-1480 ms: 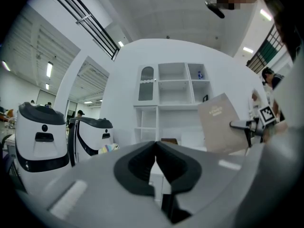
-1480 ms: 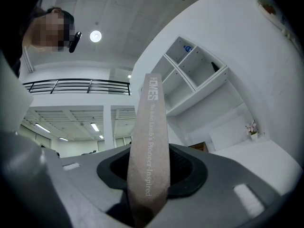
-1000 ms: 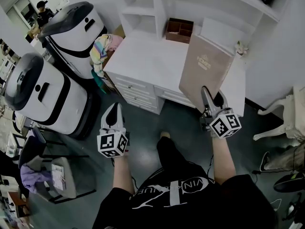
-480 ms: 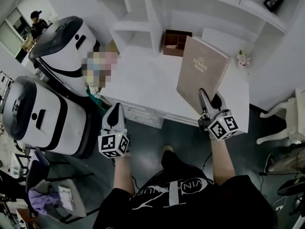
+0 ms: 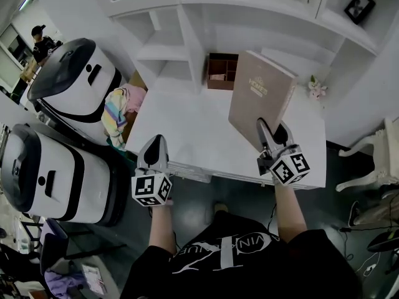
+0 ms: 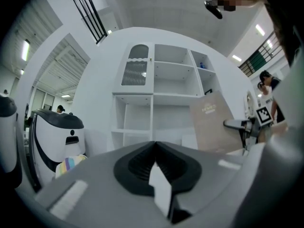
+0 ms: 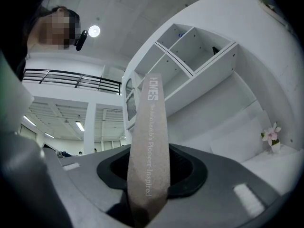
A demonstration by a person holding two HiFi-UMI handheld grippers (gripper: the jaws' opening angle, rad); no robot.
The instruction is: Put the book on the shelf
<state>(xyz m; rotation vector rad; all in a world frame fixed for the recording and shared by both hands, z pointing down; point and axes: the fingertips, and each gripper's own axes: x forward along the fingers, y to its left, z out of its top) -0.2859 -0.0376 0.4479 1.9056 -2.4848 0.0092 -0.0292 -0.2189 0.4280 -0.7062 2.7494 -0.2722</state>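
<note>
A tall beige book [image 5: 259, 95] stands upright over the white desk [image 5: 193, 129], and my right gripper [image 5: 272, 131] is shut on its lower edge. In the right gripper view its lettered spine [image 7: 149, 151] rises between the jaws. The white shelf unit [image 5: 249, 17] with open compartments stands behind the desk; the left gripper view shows the shelf unit [image 6: 164, 103] and the book [image 6: 213, 122] at the right. My left gripper [image 5: 154, 151] hovers at the desk's front left edge, jaws together with nothing between them.
A brown wooden organizer box [image 5: 222, 71] sits at the back of the desk. A small flower [image 5: 317, 88] stands at the right back. Two large white-and-black machines [image 5: 75, 86] stand left of the desk, one draped with striped cloth [image 5: 118, 108]. A framed picture [image 5: 360, 6] sits on an upper shelf.
Both grippers have moved forward toward the desk and shelf, the right one carrying the book. The desk and shelves now fill more of the head view.
</note>
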